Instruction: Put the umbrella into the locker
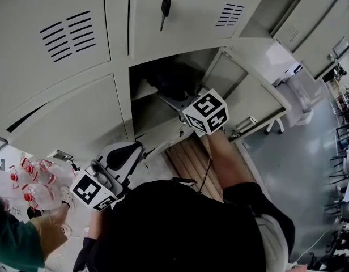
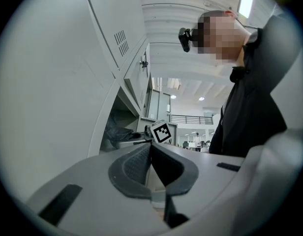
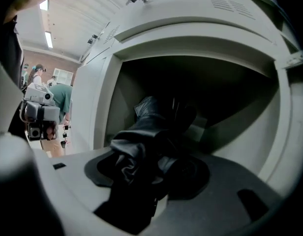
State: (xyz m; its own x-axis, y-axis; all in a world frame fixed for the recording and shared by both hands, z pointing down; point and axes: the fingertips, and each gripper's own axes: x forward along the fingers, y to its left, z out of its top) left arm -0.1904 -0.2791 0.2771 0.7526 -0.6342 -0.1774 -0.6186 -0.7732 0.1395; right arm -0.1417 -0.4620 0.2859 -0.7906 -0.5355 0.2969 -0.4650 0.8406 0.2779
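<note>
Between the jaws of the right gripper (image 3: 150,170), a folded black umbrella (image 3: 154,124), its fabric glossy and crumpled, is clamped by both pads with loose folds spilling over them. Ahead of the jaws the umbrella's far end reaches into the open locker compartment (image 3: 117,82) — the interior is dark and only the umbrella can be made out in it. The compartment's door (image 1: 251,98) stands swung out to the right of the jaws. Above them a key (image 1: 165,5) hangs from the lock of the upper door. The only print in view is the black-and-white square pattern on the marker cube (image 1: 206,113). The left gripper (image 2: 151,167) is held back from the locker — jaws closed tip to tip, holding nothing.
</note>
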